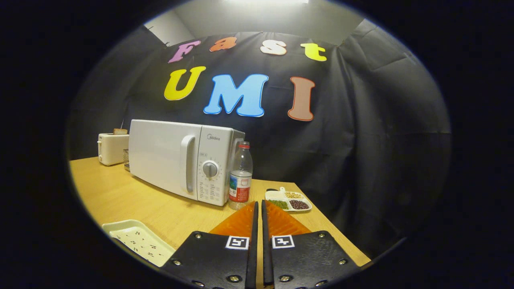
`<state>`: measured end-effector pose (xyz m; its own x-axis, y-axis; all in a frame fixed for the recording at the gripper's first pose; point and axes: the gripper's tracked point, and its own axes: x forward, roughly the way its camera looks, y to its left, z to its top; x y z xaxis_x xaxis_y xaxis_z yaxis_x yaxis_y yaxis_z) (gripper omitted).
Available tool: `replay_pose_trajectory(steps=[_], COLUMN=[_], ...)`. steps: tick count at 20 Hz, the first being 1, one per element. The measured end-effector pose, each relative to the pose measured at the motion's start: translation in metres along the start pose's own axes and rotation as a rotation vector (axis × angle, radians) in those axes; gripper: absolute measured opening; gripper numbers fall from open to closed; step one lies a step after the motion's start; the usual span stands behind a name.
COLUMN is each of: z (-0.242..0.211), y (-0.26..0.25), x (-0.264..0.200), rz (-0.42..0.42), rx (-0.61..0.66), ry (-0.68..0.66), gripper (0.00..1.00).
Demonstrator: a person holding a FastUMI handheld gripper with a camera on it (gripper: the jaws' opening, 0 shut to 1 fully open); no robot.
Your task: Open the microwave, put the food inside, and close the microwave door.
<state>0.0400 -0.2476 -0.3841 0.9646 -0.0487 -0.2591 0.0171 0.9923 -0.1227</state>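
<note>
A white microwave (182, 158) stands on the wooden table (132, 200), its door closed, with a vertical handle (187, 163) and a round dial (210, 169) on its right side. It sits beyond my fingers and to their left. A white divided dish of food (288, 200) with green, dark red and yellowish portions lies just ahead of the fingertips, slightly right. My gripper (258, 204) is shut with nothing between its fingers, held above the table's near part.
A clear water bottle (240, 176) with a red cap stands right beside the microwave's front corner, just ahead of the fingertips. A white toaster (112, 147) sits behind the microwave's left end. A pale speckled tray (138, 241) lies near the fingers, on their left.
</note>
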Motion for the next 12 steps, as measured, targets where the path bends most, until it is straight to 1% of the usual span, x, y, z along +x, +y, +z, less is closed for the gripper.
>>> replay_pose_trajectory(steps=[4, 5, 7, 10, 12], z=[-0.031, -0.032, -0.031, -0.031, -0.033], y=[-0.028, -0.032, -0.039, -0.038, -0.047], x=[0.014, 0.014, 0.022, 0.032, 0.042], rz=[-0.035, -0.031, -0.054, -0.038, -0.080], rx=[0.049, 0.072, 0.084, 0.132, 0.137], ry=[0.069, 0.061, 0.069, 0.060, 0.063], gripper=[0.07, 0.07, 0.07, 0.06, 0.07])
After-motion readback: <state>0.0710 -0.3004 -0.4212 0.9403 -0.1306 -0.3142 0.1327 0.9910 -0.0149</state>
